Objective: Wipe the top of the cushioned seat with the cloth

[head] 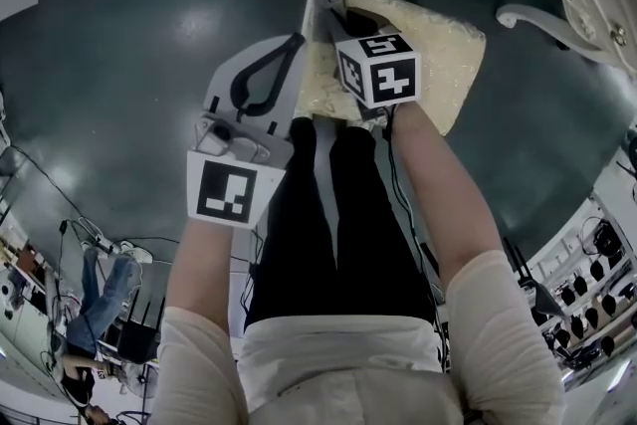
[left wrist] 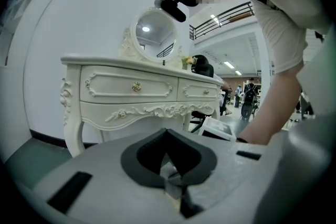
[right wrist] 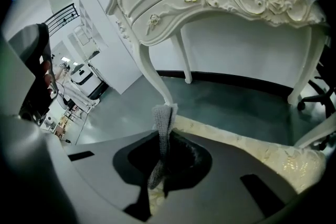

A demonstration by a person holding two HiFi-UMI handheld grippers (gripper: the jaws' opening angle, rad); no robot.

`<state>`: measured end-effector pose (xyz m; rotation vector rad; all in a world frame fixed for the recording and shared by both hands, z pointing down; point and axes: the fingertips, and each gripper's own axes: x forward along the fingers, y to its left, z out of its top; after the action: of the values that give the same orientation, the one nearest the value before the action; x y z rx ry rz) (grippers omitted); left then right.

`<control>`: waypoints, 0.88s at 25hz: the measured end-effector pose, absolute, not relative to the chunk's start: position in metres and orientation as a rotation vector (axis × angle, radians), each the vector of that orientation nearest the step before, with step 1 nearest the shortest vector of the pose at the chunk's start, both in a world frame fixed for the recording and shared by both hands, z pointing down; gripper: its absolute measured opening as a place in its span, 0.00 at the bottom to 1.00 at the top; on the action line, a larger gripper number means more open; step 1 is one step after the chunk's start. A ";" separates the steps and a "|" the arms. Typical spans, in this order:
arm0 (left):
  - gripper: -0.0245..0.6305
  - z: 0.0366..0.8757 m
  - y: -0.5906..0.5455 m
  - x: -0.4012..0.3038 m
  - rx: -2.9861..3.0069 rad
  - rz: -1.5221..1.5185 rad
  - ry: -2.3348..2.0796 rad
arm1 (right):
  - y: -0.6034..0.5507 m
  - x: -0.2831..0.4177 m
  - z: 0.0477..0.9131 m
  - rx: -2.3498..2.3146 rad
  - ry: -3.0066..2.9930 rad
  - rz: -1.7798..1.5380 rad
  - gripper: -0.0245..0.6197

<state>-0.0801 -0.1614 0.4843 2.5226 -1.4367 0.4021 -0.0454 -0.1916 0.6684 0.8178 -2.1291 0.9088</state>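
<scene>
A person stands over the cushioned seat (head: 443, 65), which fills the upper centre of the head view, its cream patterned top facing up from a dark green floor (head: 129, 15). The right tongs (right wrist: 164, 139) hang above the seat's left part. The left tongs (head: 294, 43) sit just beside the seat's left edge, lower left of it in the frame.

The right tongs' marker cube (head: 378, 70) and the person's forearm cover the seat's near edge and the tips below. In the right gripper view only a strip of the cushion shows at lower right. Whether the cloth (right wrist: 164, 118) touches the cushion cannot be told.

The right tongs are pinched on the grey knitted cloth, which stands up past the tips at frame centre and trails down through the gap. The left tongs are pressed together at the tips, with nothing seen clamped between them. A white carved dressing table (left wrist: 131, 92) with a round mirror (left wrist: 155, 34) rises beyond.
</scene>
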 end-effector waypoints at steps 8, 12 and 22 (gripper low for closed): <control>0.04 0.476 -0.162 -0.061 2.532 0.369 -1.430 | -0.190 -0.010 0.663 0.845 -2.079 0.885 0.09; 0.04 0.477 -0.161 -0.046 2.552 0.395 -1.410 | -0.192 0.018 0.664 0.877 -2.048 0.874 0.09; 0.04 0.479 -0.160 0.002 2.590 0.404 -1.349 | -0.194 0.089 0.663 0.976 -1.993 0.959 0.09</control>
<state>0.0021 -0.1604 0.4789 2.5902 -1.3495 0.4037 0.0889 -0.1941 0.6632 0.9757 -1.9935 0.9595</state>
